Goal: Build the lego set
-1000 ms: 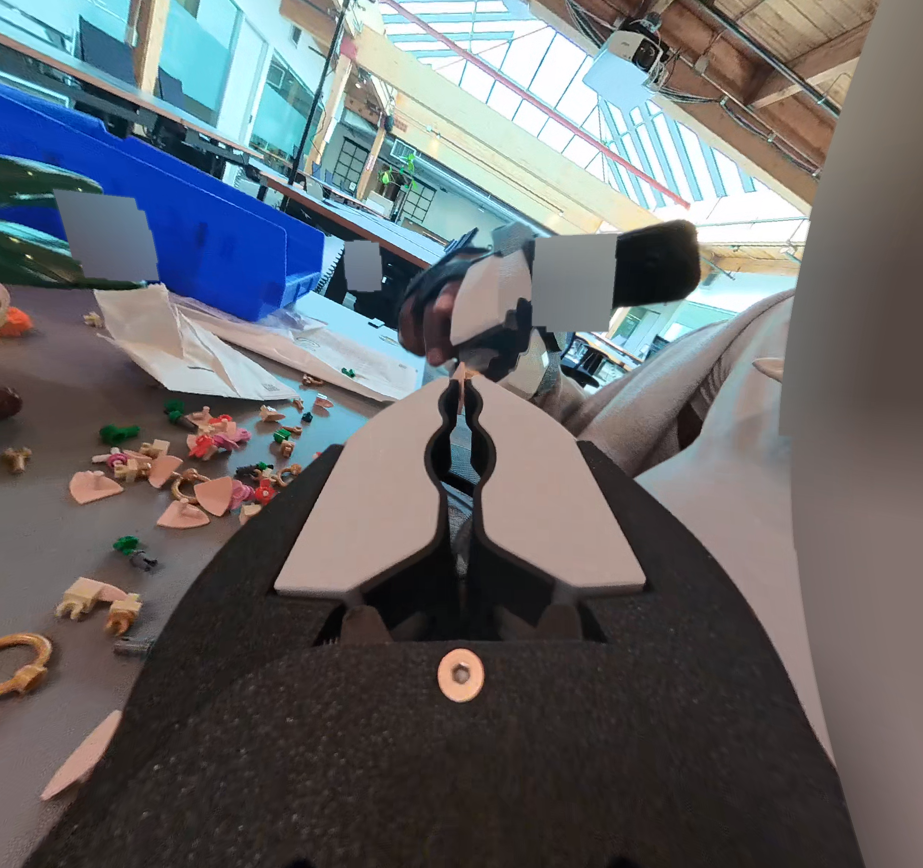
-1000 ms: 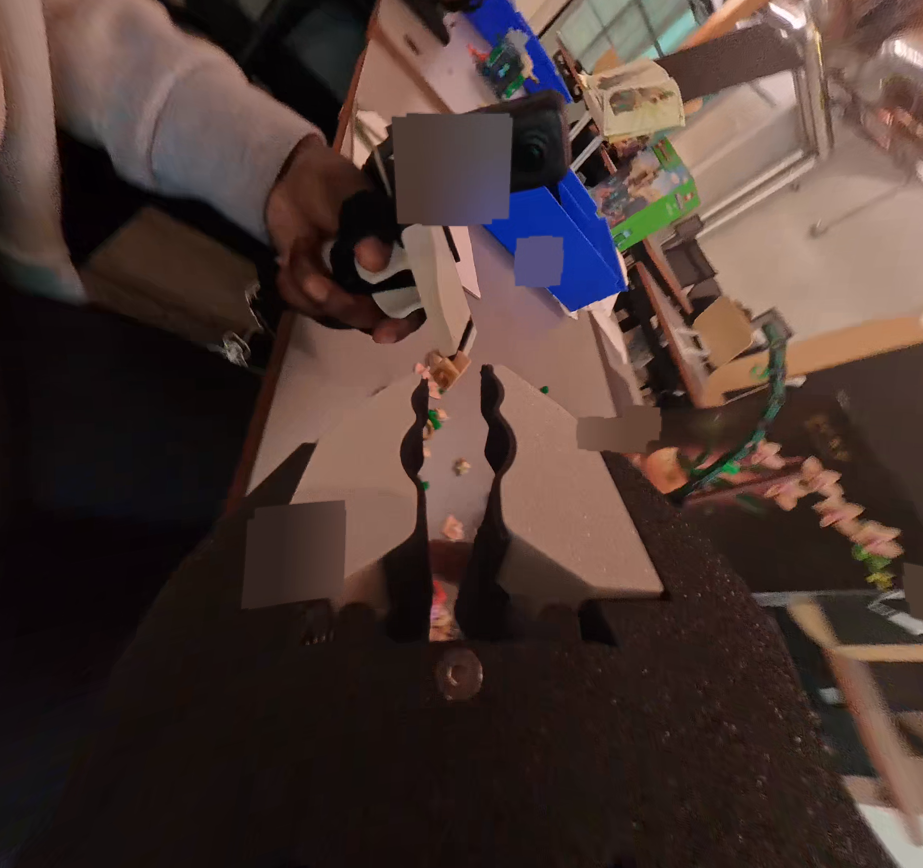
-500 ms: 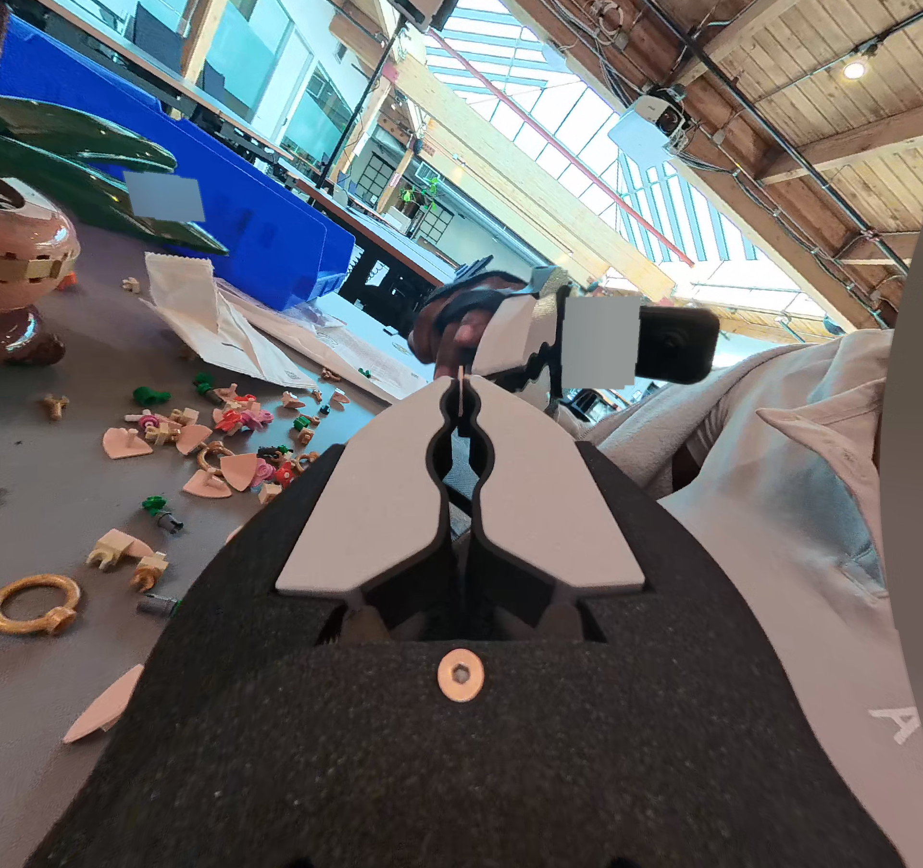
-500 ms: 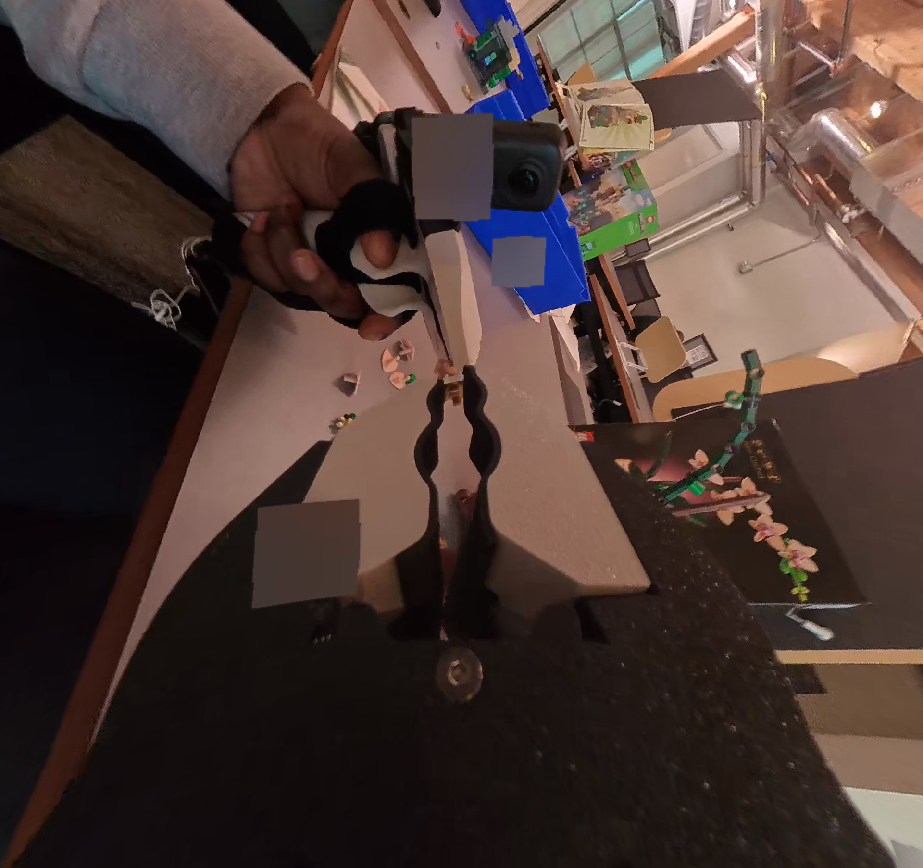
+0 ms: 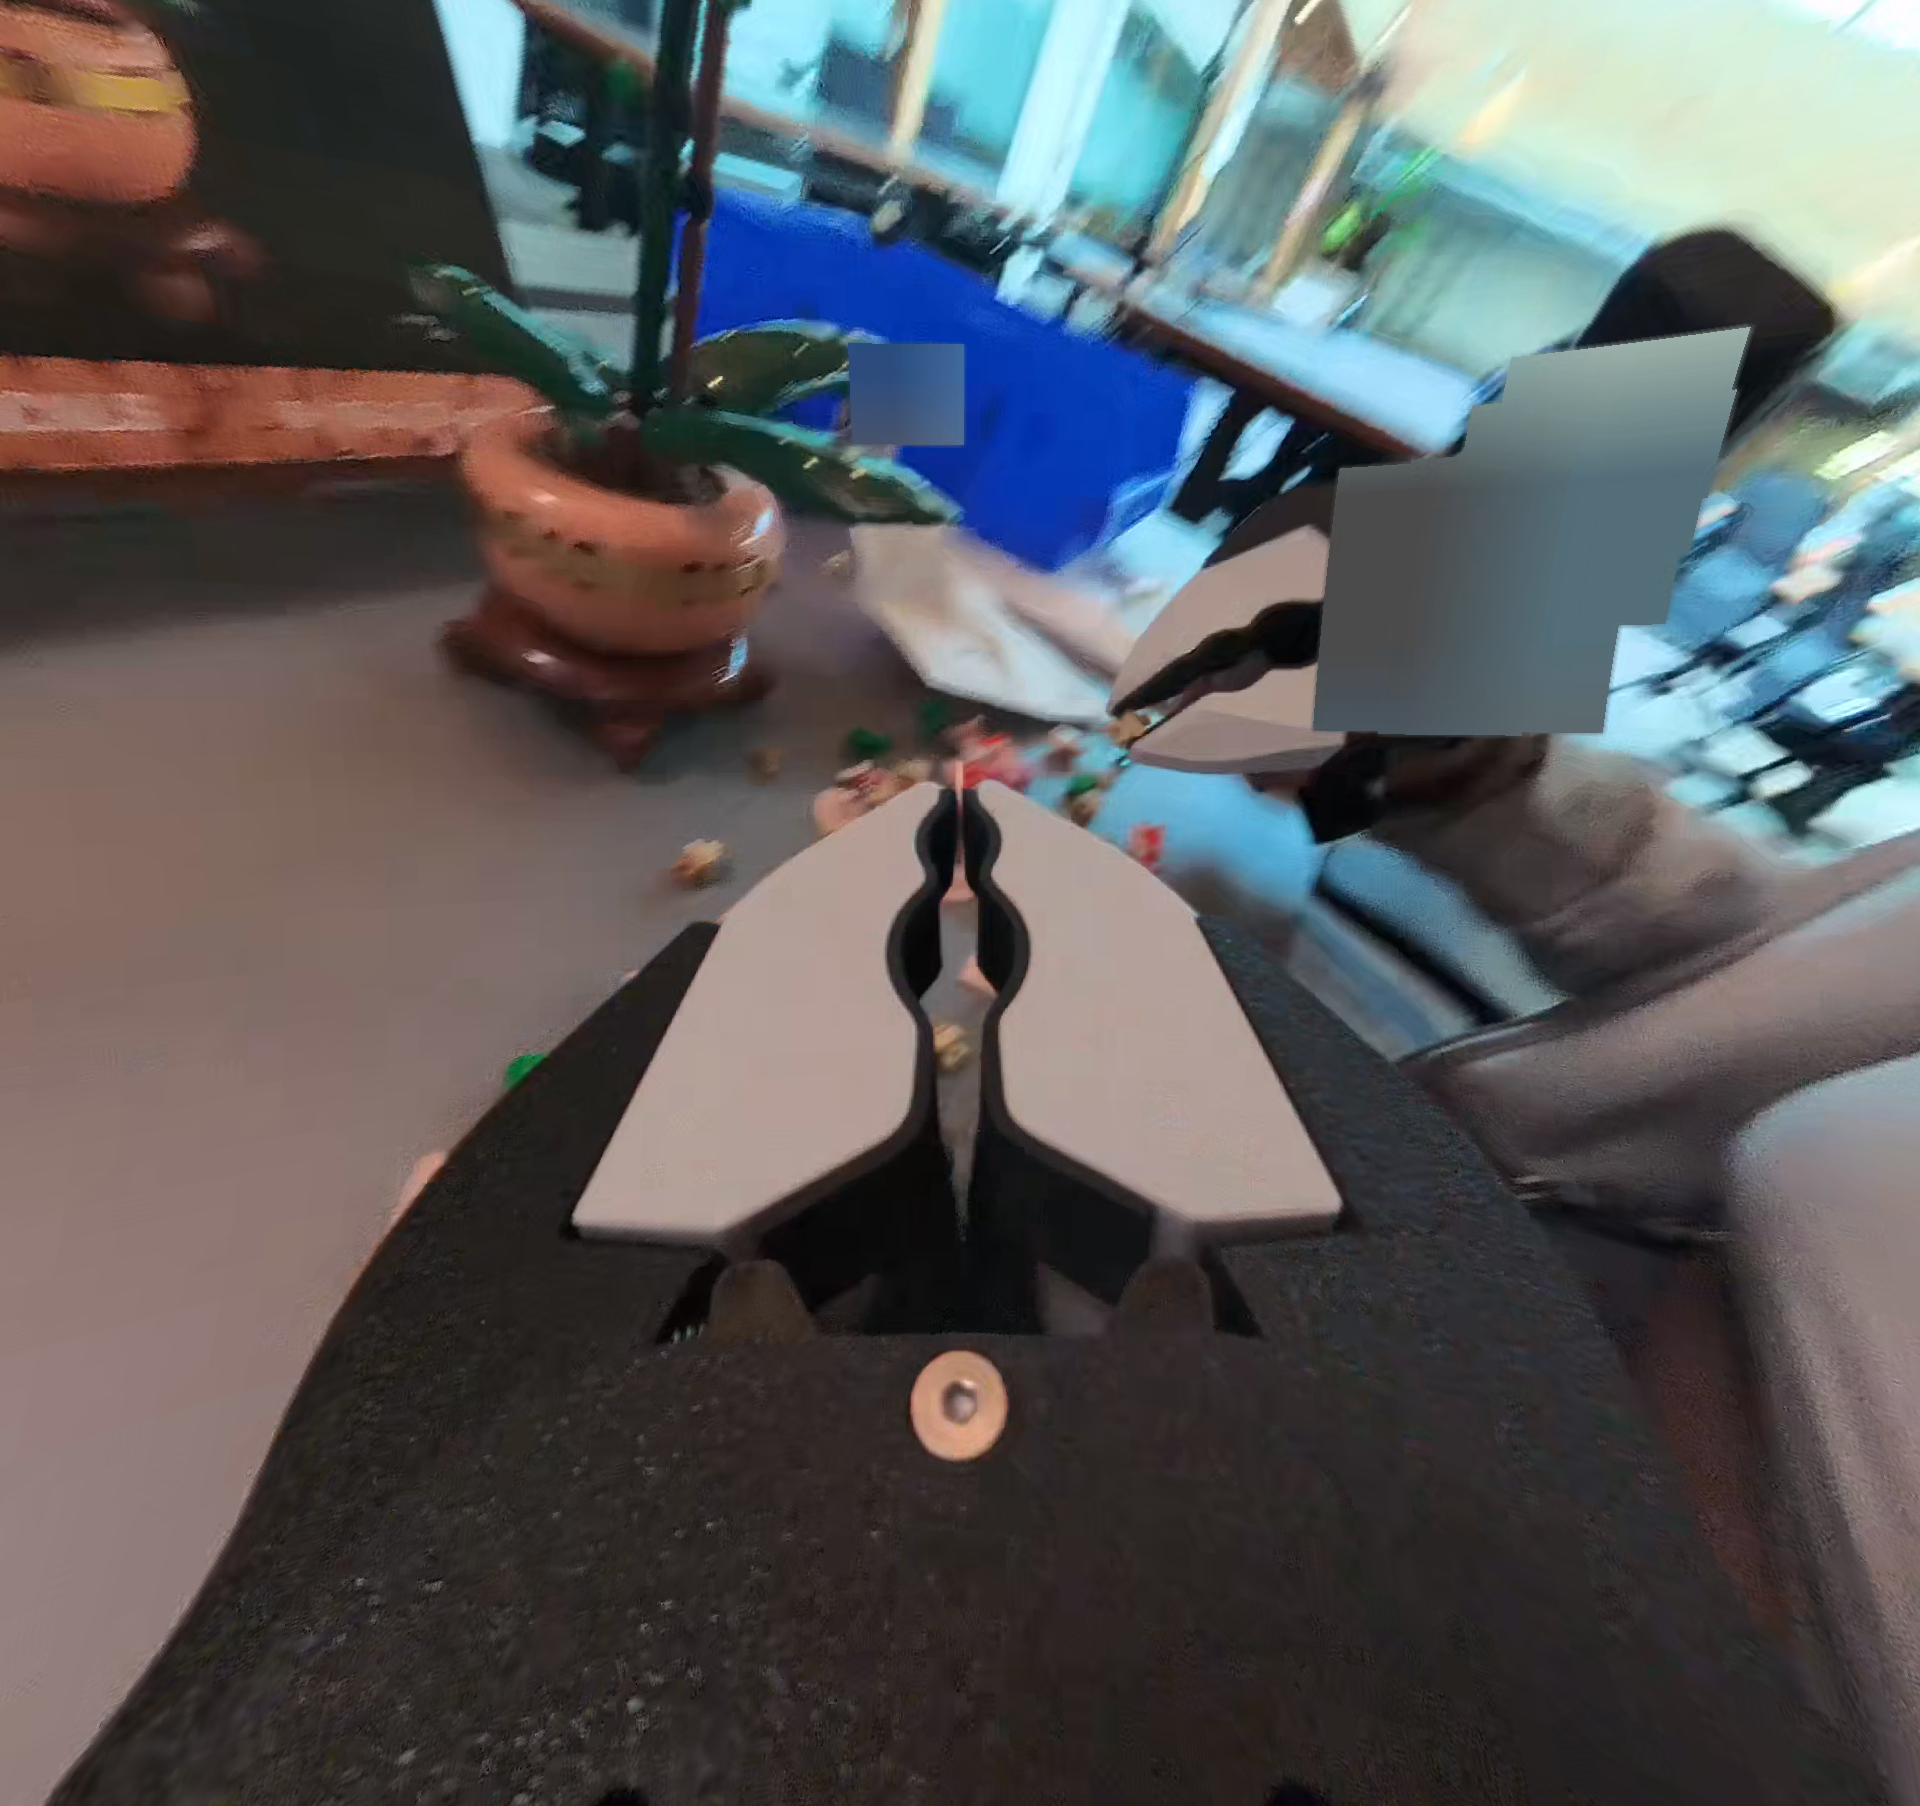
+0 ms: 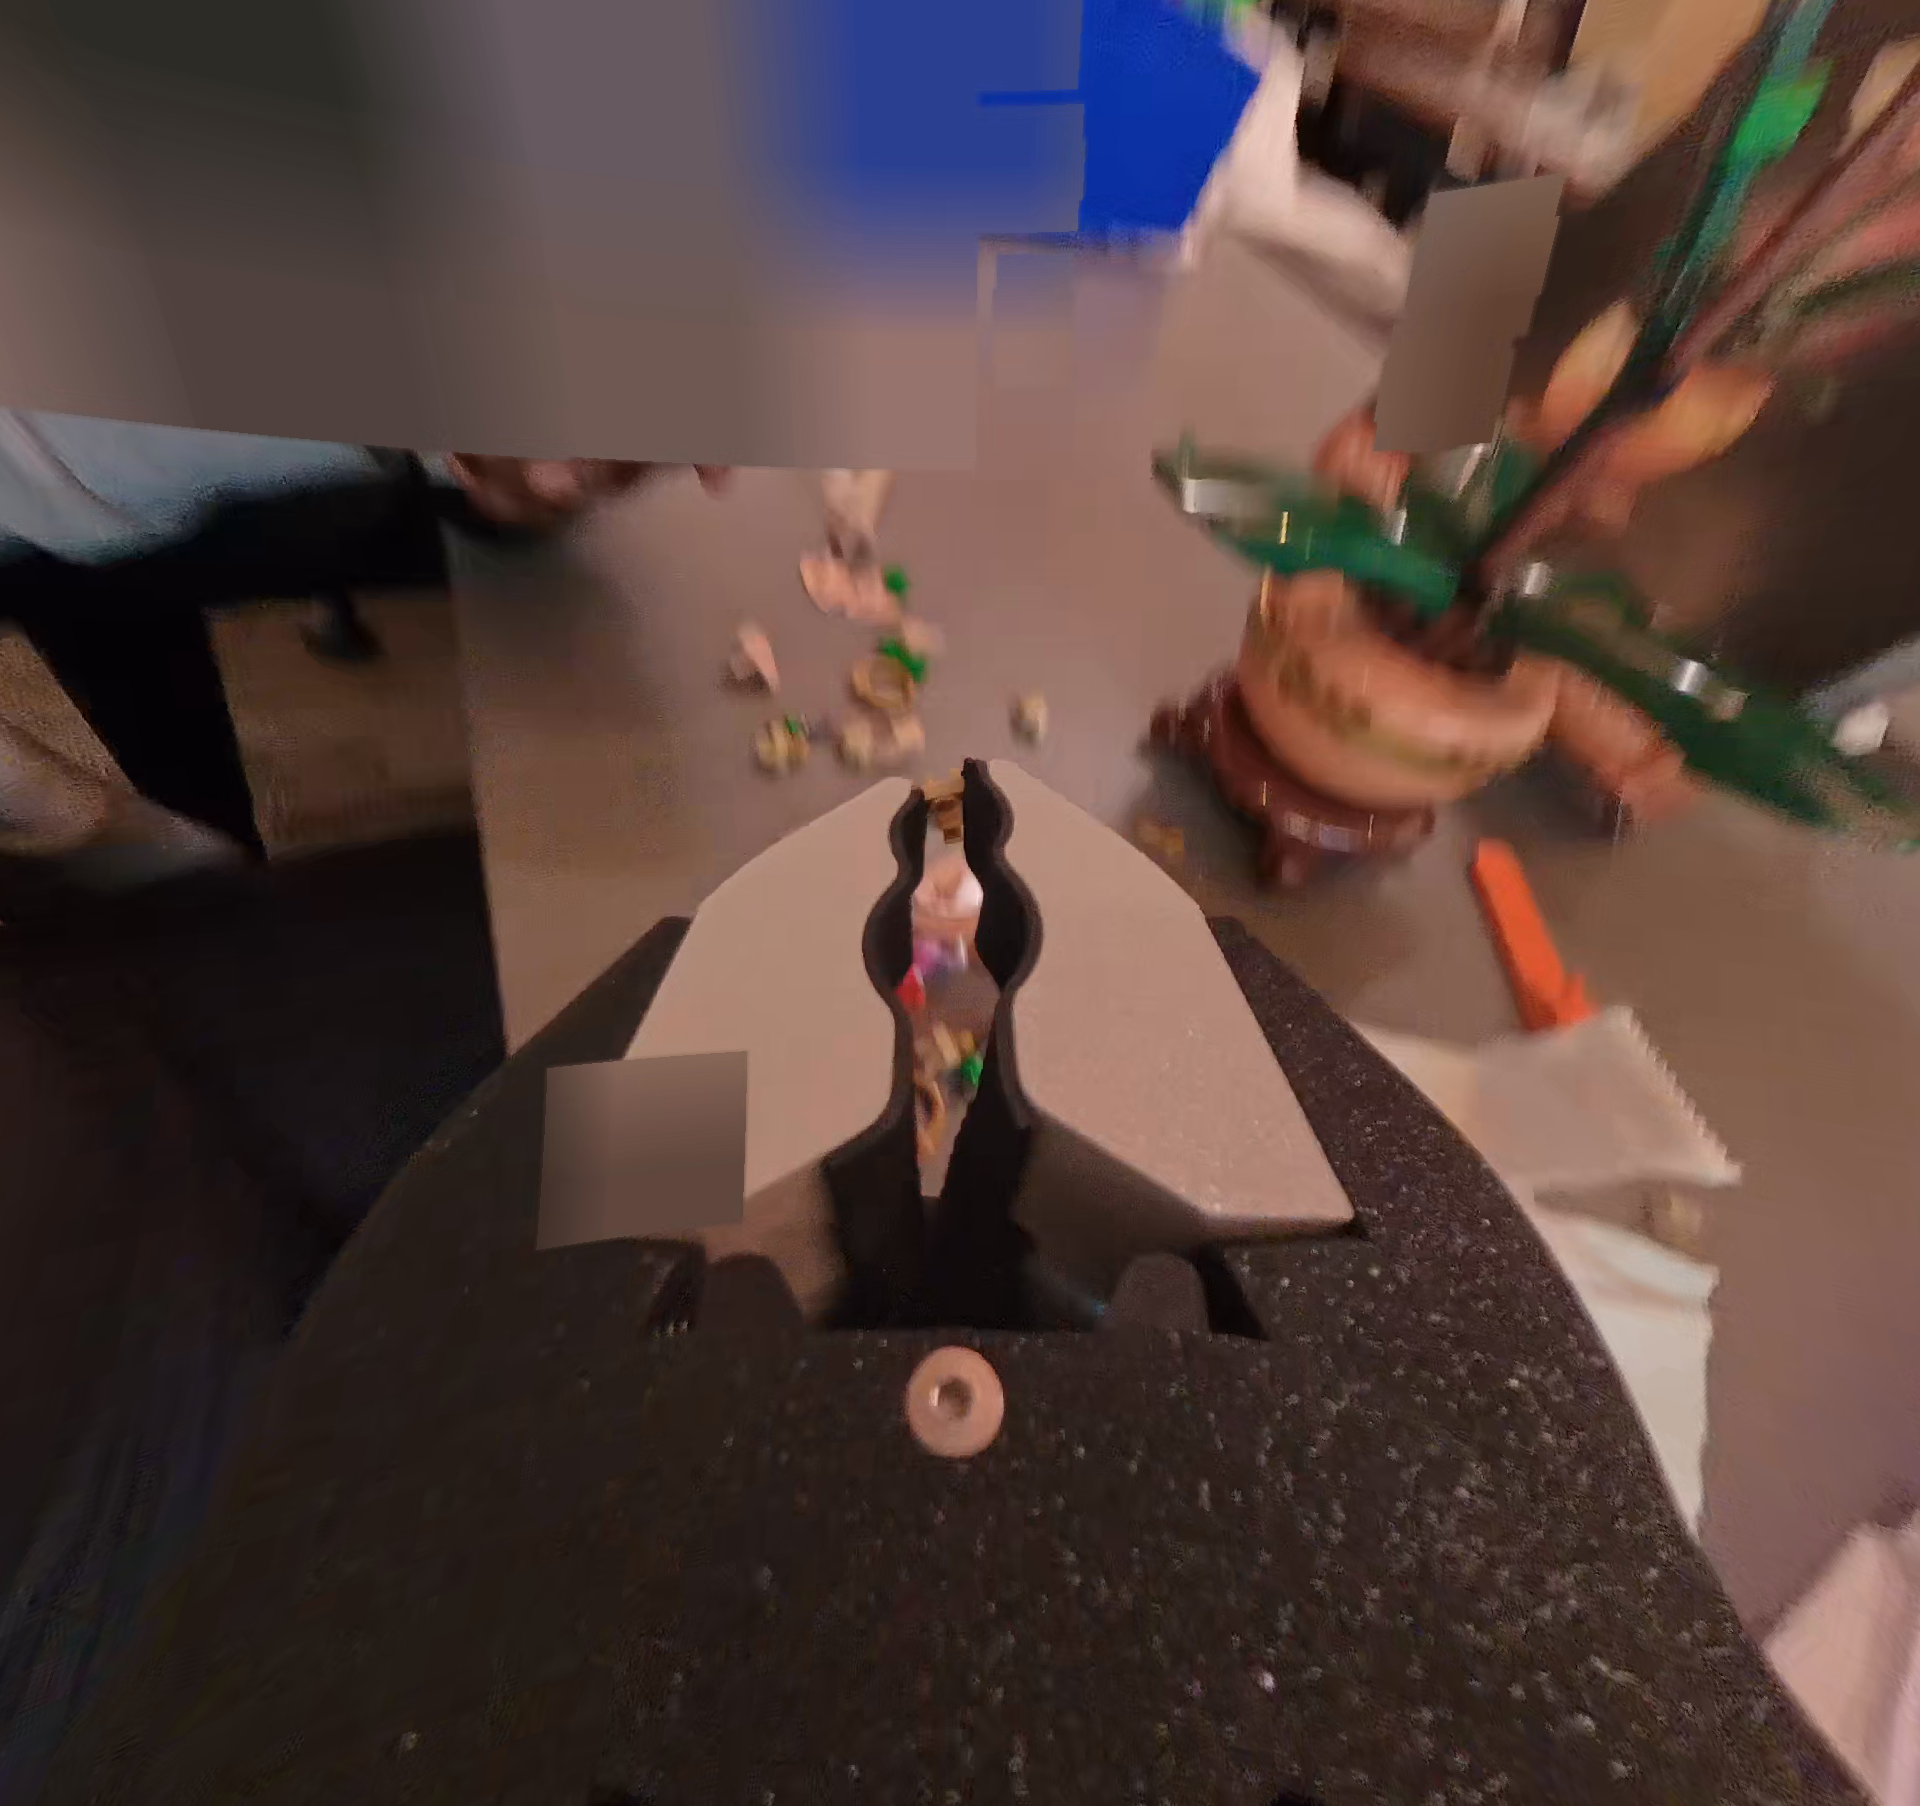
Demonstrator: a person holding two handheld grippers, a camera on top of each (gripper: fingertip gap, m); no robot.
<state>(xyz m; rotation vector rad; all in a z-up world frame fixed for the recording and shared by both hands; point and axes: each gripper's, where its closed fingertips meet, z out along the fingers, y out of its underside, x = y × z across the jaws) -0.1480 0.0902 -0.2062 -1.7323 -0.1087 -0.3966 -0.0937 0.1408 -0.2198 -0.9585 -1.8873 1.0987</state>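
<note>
My left gripper [image 5: 958,795] is shut on a thin pale pink petal piece [image 5: 957,826], seen edge-on between its tips. My right gripper [image 6: 954,788] is shut on a small tan piece [image 6: 945,800]; it also shows at the right of the left wrist view [image 5: 1127,726] with the piece at its tips. The built lego plant in its pink pot [image 5: 623,551] stands on the grey table, far left of my left gripper and in the right wrist view [image 6: 1382,717] to the right. Loose small pieces [image 6: 862,707] lie scattered ahead of both grippers. Both views are blurred.
A blue bin [image 5: 935,333] and crumpled white paper bags [image 5: 966,613] lie behind the loose pieces. An orange tool [image 6: 1522,935] and more white paper [image 6: 1558,1112] lie right of my right gripper. The table's edge [image 6: 473,800] runs at the left.
Both grippers swung down from facing each other in the air toward the table. The right gripper, open a second ago, closed on the tan piece. The left stayed shut on the petal.
</note>
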